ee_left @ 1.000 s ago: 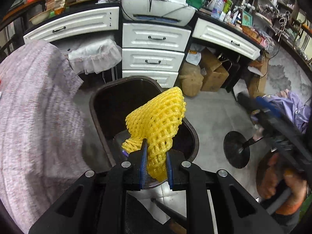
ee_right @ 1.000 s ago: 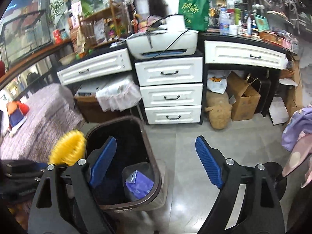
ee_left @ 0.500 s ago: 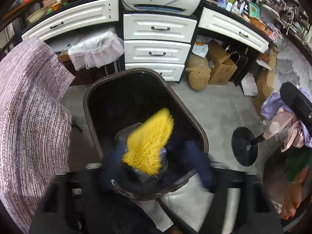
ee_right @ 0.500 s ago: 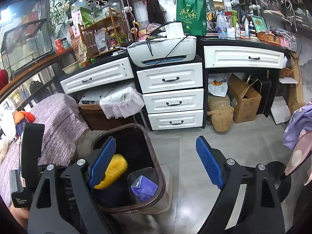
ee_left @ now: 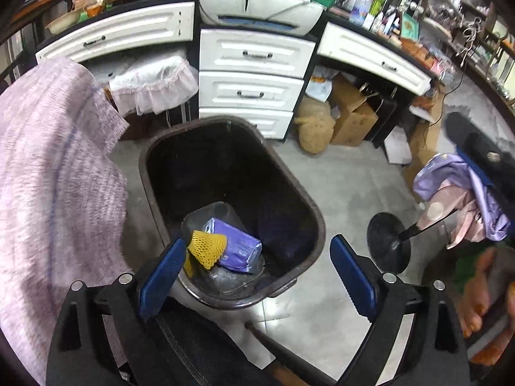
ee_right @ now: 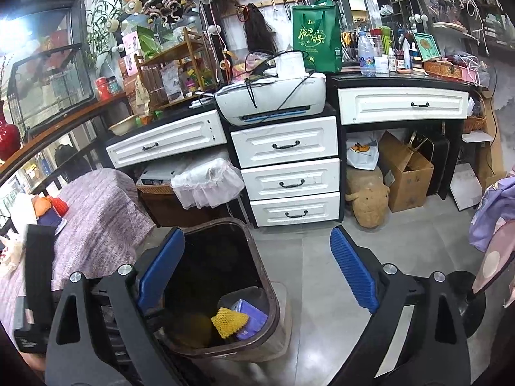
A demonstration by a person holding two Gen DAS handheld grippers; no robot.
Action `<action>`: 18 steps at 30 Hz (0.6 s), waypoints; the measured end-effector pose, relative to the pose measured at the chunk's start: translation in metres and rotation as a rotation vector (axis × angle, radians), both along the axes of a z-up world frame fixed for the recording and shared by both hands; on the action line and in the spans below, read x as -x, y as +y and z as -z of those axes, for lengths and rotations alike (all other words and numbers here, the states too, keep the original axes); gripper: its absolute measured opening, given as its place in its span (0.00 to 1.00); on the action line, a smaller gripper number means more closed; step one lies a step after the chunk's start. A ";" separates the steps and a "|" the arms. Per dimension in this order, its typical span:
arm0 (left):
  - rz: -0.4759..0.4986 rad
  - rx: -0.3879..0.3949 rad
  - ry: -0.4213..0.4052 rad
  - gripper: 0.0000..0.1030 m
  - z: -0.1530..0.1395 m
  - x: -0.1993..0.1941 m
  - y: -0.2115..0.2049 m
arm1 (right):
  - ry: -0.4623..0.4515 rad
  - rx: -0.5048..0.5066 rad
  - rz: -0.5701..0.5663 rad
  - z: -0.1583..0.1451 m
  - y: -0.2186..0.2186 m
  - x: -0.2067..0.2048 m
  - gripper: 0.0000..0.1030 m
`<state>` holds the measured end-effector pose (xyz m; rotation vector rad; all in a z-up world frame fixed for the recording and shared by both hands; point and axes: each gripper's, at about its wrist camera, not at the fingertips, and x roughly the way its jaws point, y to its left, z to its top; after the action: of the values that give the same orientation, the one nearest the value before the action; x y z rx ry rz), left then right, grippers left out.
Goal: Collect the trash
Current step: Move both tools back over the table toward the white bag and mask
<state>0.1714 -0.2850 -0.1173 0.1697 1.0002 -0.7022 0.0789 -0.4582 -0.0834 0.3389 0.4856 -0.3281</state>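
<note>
1. The left gripper hangs over the bin with its jaws spread wide and nothing between them.
2. Just ahead of and below its left finger lies the yellow net, inside the bin at the near end, leaning on a purple pack. Both sit in a clear container there.
3. The net's long axis runs roughly from the near left up toward the pack; it is loose, touching no finger.
4. The right gripper is likewise released and empty. It sits higher and farther back, with the bin low and to its left, and the net showing near the bin's closest rim.
5. The left gripper is the nearer to the bin. With this piece dropped in, the next pickup probably lies elsewhere; no other loose trash is clearly visible on the floor.
</note>
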 end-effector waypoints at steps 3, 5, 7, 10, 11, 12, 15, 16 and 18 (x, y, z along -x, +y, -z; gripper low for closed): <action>-0.002 0.011 -0.050 0.88 -0.016 0.010 0.013 | -0.027 -0.001 -0.011 -0.008 0.004 0.002 0.90; -0.003 0.024 -0.074 0.88 -0.027 0.016 0.024 | -0.037 -0.005 -0.031 -0.012 0.009 0.002 0.91; -0.006 0.033 -0.101 0.90 -0.037 0.020 0.035 | -0.043 0.003 -0.066 -0.018 0.017 -0.001 0.92; -0.014 0.032 -0.159 0.91 -0.053 0.025 0.057 | -0.046 0.032 -0.124 -0.027 0.036 -0.006 0.92; -0.024 0.031 -0.176 0.92 -0.058 0.027 0.065 | -0.045 0.039 -0.148 -0.029 0.042 -0.009 0.93; -0.033 0.031 -0.186 0.92 -0.061 0.027 0.070 | -0.043 0.045 -0.180 -0.031 0.050 -0.012 0.93; -0.063 0.031 -0.205 0.92 -0.069 0.027 0.093 | -0.039 0.059 -0.244 -0.036 0.068 -0.019 0.93; -0.076 0.031 -0.210 0.92 -0.071 0.025 0.101 | -0.039 0.061 -0.275 -0.038 0.076 -0.023 0.93; -0.107 0.033 -0.216 0.93 -0.074 0.024 0.120 | -0.040 0.057 -0.328 -0.042 0.089 -0.027 0.93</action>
<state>0.1474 -0.1652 -0.0434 0.1586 0.7852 -0.5889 0.1064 -0.3695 -0.0415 0.2054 0.4833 -0.0165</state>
